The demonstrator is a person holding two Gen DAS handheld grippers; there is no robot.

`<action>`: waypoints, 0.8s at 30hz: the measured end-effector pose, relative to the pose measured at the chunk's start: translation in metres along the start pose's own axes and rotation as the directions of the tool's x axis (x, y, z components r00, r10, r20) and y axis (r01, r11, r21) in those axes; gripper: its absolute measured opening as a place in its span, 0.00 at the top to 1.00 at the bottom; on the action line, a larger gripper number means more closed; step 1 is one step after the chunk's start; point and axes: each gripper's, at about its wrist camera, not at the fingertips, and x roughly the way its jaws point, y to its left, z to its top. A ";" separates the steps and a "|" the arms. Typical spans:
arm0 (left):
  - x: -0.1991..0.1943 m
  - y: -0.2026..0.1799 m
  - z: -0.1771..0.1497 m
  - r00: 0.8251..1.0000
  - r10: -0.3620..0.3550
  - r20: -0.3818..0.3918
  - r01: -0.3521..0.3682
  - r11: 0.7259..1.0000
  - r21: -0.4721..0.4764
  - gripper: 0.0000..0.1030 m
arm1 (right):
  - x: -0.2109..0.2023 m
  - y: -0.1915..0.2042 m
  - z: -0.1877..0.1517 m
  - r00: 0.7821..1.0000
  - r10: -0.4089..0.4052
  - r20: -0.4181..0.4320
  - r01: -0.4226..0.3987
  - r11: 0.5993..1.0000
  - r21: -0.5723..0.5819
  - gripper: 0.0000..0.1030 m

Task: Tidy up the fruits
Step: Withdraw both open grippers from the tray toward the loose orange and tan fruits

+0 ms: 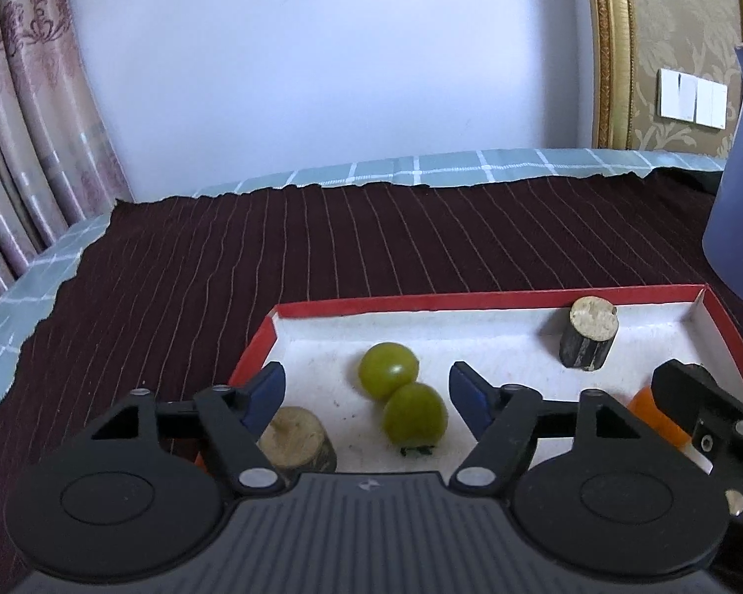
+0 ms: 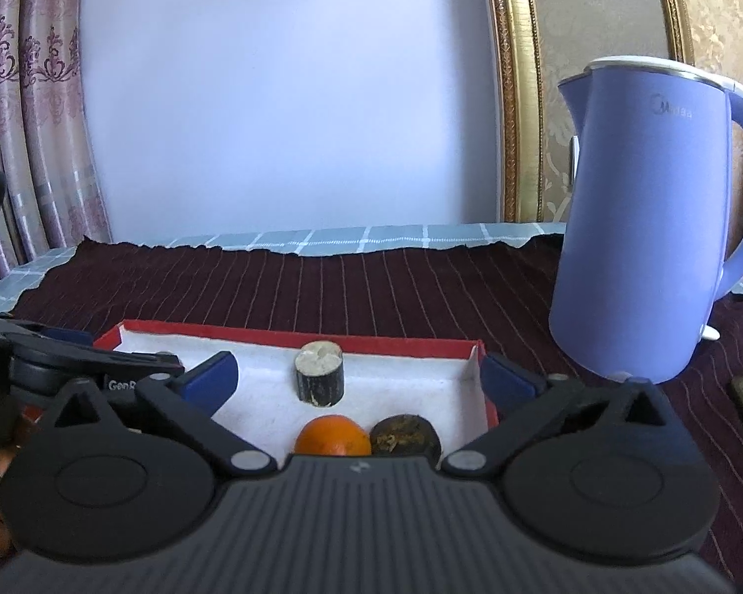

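Note:
A shallow red box (image 1: 495,301) with a white floor lies on the dark striped cloth. Two green fruits (image 1: 389,370) (image 1: 415,419) touch each other on its floor, between the fingers of my open left gripper (image 1: 366,391). A sugarcane piece (image 1: 297,440) stands by the left finger, another (image 1: 588,339) at the far right. In the right wrist view my open right gripper (image 2: 359,381) hovers over the box's right end (image 2: 475,346), above an orange fruit (image 2: 333,435), a dark round piece (image 2: 405,436) and the upright sugarcane piece (image 2: 319,377).
A blue electric kettle (image 2: 654,227) stands on the cloth right of the box. The cloth (image 1: 322,247) stretches behind the box to a checked tablecloth edge (image 1: 470,166) and the wall. Curtains hang at the left. My right gripper shows at the left view's right edge (image 1: 703,411).

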 end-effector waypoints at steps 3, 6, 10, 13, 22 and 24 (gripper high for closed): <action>-0.005 0.006 -0.004 1.000 -0.002 -0.001 0.002 1.000 -0.014 0.26 | -0.002 -0.001 -0.003 1.000 -0.009 -0.003 0.009 1.000 0.010 0.00; -0.012 0.013 -0.010 1.000 -0.013 -0.006 0.013 1.000 -0.022 0.26 | -0.004 -0.005 -0.005 1.000 -0.020 -0.010 0.021 0.999 0.039 0.00; -0.024 0.025 -0.022 1.000 -0.029 -0.006 0.029 0.998 -0.049 0.26 | -0.011 -0.010 -0.007 0.999 -0.029 -0.014 0.030 0.996 0.083 0.00; -0.029 0.034 -0.028 0.999 -0.034 -0.007 0.033 0.997 -0.071 0.26 | -0.014 -0.009 -0.011 0.999 -0.039 -0.025 0.042 0.994 0.103 0.00; -0.034 0.046 -0.045 0.999 -0.038 -0.026 0.035 0.994 -0.101 0.26 | -0.025 -0.002 -0.022 0.999 -0.046 -0.013 0.046 0.996 0.072 0.00; -0.034 0.048 -0.049 0.998 -0.048 -0.035 0.044 0.993 -0.107 0.26 | -0.026 -0.001 -0.023 0.998 -0.054 -0.014 0.055 0.996 0.068 0.00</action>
